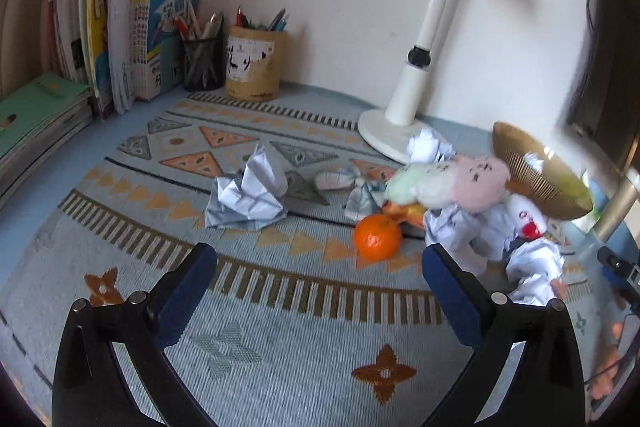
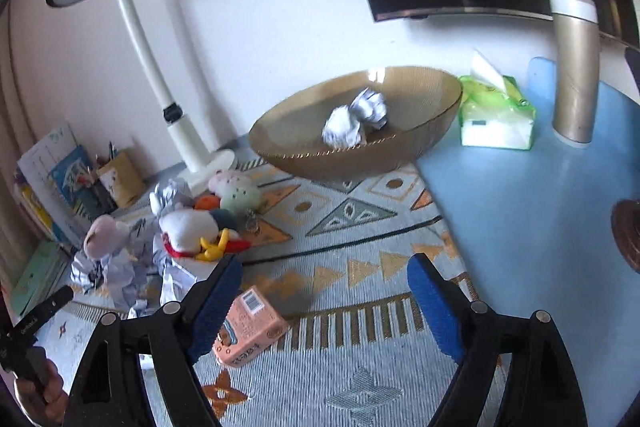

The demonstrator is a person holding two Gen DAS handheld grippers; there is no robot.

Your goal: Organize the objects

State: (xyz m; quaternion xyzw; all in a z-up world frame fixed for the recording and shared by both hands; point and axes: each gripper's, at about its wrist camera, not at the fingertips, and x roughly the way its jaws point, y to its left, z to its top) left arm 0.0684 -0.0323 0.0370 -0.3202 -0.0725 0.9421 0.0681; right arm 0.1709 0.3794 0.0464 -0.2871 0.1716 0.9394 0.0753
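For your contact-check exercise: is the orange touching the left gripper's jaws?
Apart. The left wrist view shows the orange lying on the patterned mat, ahead of the open left gripper, with bare mat between it and either jaw.

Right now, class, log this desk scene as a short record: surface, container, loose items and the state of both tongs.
surface: patterned mat on a blue desk
container: amber bowl, one crumpled paper ball inside
loose items: orange, crumpled paper, plush toys, pink box
left tongs: open, empty
right tongs: open, empty
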